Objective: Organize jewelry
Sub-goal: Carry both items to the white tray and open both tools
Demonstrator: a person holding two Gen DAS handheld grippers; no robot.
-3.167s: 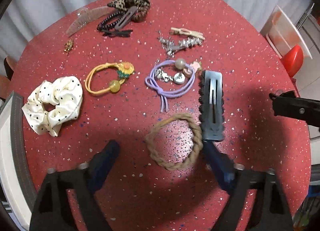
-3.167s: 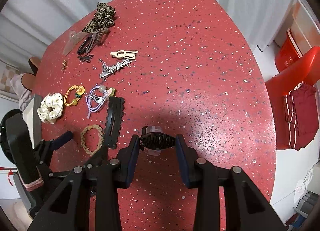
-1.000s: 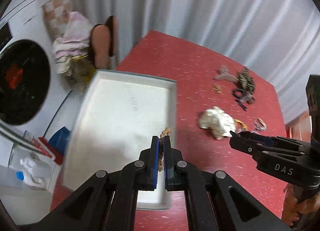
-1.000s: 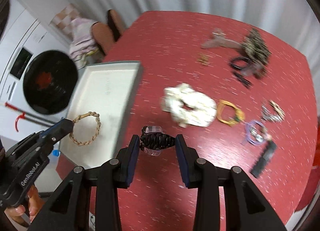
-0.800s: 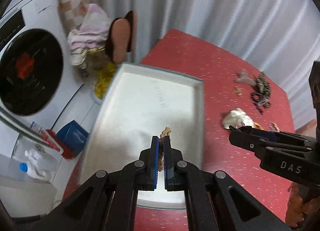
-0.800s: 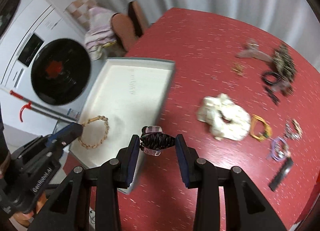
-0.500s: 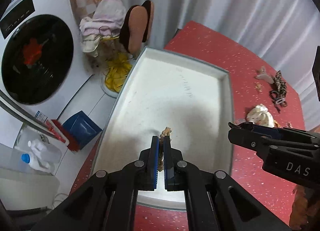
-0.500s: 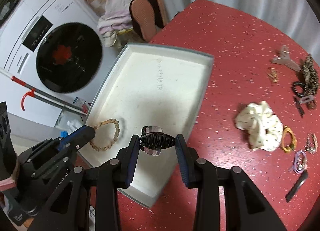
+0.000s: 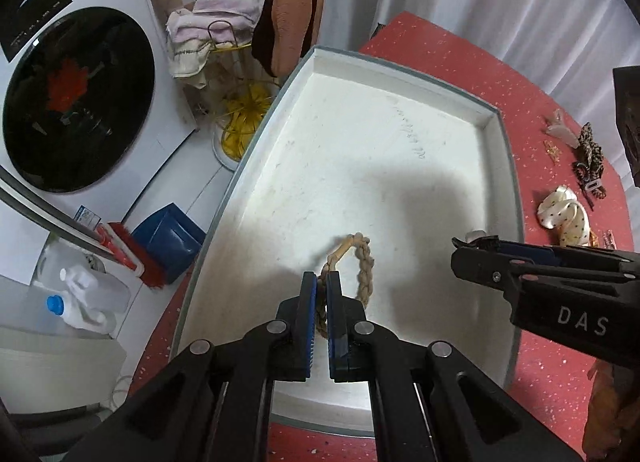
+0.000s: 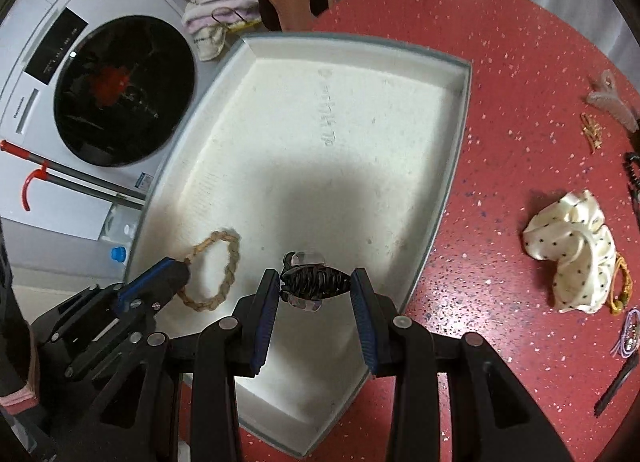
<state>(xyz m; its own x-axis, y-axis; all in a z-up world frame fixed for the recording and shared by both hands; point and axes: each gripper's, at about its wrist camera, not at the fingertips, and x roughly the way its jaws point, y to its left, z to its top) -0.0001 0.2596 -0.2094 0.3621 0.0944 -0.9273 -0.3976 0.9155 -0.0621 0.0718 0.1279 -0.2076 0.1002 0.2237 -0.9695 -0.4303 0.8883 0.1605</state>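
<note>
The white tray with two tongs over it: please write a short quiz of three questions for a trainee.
1. True or false: the left tongs are shut on the braided tan hair tie.
2. What do the right tongs hold? A) the white polka-dot scrunchie B) the dark claw hair clip C) nothing
3. Fill in: the grey-rimmed white tray sits on the ____ speckled table.

Key: 1 true; 2 B; 3 red.
</note>
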